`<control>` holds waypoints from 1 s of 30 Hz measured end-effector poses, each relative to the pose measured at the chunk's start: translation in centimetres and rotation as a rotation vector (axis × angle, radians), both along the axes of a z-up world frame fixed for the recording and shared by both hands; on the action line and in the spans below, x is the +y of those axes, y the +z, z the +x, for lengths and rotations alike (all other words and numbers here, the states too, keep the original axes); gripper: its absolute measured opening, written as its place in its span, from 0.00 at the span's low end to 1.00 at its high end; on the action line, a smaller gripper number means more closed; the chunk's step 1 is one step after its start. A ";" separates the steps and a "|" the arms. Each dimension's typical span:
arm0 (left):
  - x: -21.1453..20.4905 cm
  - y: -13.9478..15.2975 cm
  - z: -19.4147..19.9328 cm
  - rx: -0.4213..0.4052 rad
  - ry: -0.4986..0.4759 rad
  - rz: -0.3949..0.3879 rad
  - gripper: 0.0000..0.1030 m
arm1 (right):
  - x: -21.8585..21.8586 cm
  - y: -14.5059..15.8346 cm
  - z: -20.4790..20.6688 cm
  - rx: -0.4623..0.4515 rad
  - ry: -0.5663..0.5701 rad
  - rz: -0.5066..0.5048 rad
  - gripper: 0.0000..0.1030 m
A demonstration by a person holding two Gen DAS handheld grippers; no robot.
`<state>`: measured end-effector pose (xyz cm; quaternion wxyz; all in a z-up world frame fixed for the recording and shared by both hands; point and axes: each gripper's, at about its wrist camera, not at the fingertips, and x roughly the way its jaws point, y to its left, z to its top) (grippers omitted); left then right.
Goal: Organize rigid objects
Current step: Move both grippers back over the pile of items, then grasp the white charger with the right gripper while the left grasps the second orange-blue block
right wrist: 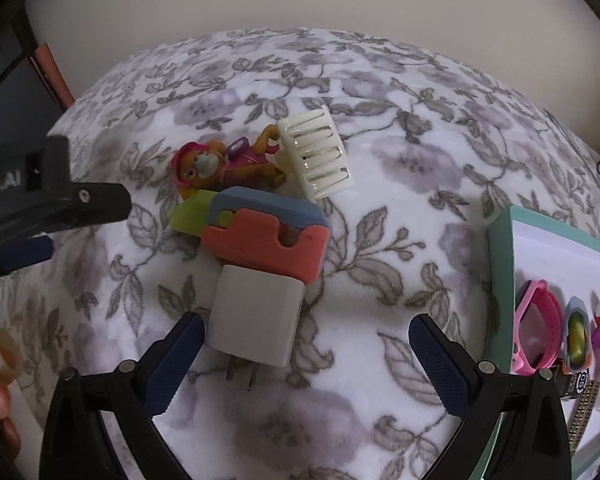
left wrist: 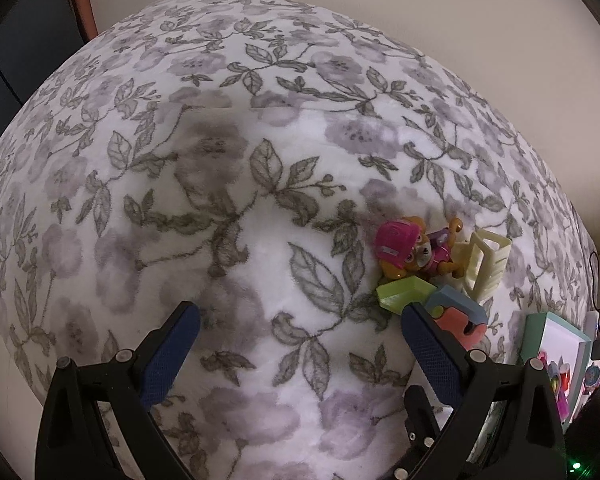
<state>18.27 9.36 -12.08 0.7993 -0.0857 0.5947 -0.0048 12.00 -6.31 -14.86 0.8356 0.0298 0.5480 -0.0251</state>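
Observation:
A small heap of toys lies on the floral blanket [right wrist: 400, 160]: a pup figure in a pink helmet [right wrist: 216, 164], a cream hair claw clip [right wrist: 320, 158], a lime green block [right wrist: 190, 210], a blue and coral block [right wrist: 268, 232] and a white plug charger [right wrist: 256, 316]. My right gripper [right wrist: 304, 344] is open, low over the blanket, its left finger beside the charger. In the left wrist view the same heap shows the pup [left wrist: 410, 250], clip [left wrist: 486, 264], green block [left wrist: 402, 292] and coral block [left wrist: 458, 320]. My left gripper [left wrist: 300, 340] is open, its right finger just in front of the heap.
A mint-rimmed white tray [right wrist: 504, 264] sits at the right and holds pink sunglasses [right wrist: 538, 326] and several small items; it also appears as the tray [left wrist: 556, 344]. The left gripper's black body [right wrist: 40, 196] reaches in from the left. A plain wall lies beyond the bed.

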 end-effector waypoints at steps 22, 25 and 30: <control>-0.6 -0.5 0.1 0.015 -0.032 0.025 0.98 | -0.6 -0.5 0.6 0.004 -0.005 -0.027 0.79; -0.7 -0.4 0.1 0.014 -0.040 0.026 0.98 | -0.4 -0.4 0.7 0.003 0.022 -0.020 0.70; -1.1 -0.4 0.1 0.017 -0.050 0.027 0.98 | -0.2 -0.1 0.3 -0.007 0.037 0.007 0.51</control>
